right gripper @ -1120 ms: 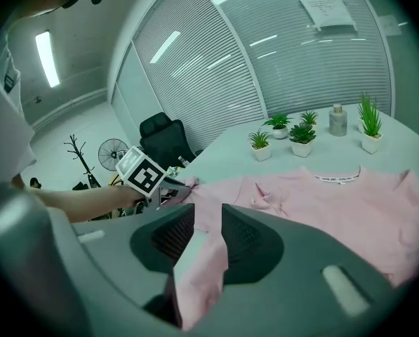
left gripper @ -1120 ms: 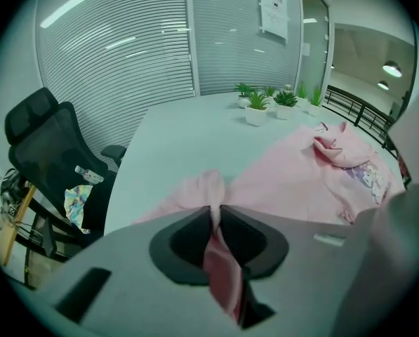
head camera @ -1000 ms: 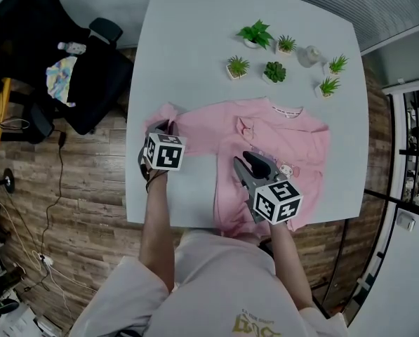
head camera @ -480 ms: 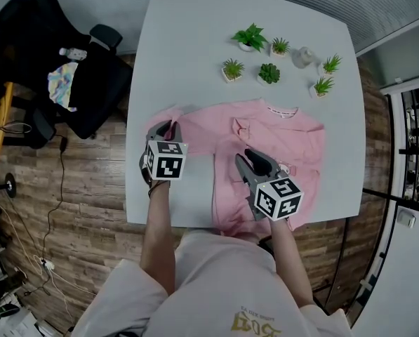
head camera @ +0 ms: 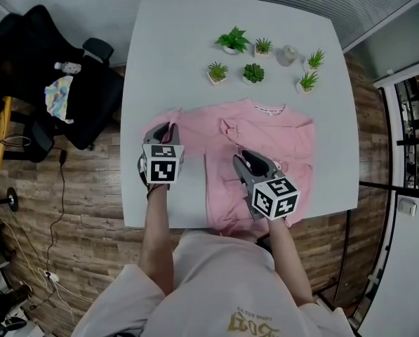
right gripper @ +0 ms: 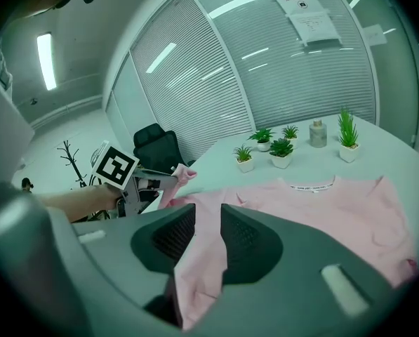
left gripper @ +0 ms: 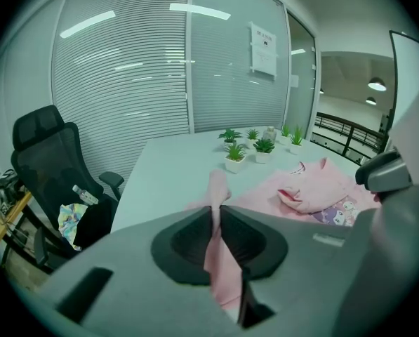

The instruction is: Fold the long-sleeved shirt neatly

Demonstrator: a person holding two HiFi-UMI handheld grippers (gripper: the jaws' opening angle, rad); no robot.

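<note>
I am seeing soft pink cloth in the shirt (head camera: pixel 279 135), a smooth matt white table (head camera: pixel 174 48), matt grey plastic on the left gripper (head camera: pixel 165 128) and right gripper (head camera: pixel 251 157), and a wood-grain floor (head camera: pixel 90 216).

Person's left gripper (head camera: pixel 161 128) at the left edge of the shirt (head camera: pixel 265 128), angled down, jaws nearly together, pinching its cloth. Right gripper (head camera: pixel 249 157) over shirt's near-middle, jaws partway apart, pads clamping a fold. Left forearm (head camera: pixel 156 237) and right forearm (head camera: pixel 290 258) bare, reaching forward.
</note>
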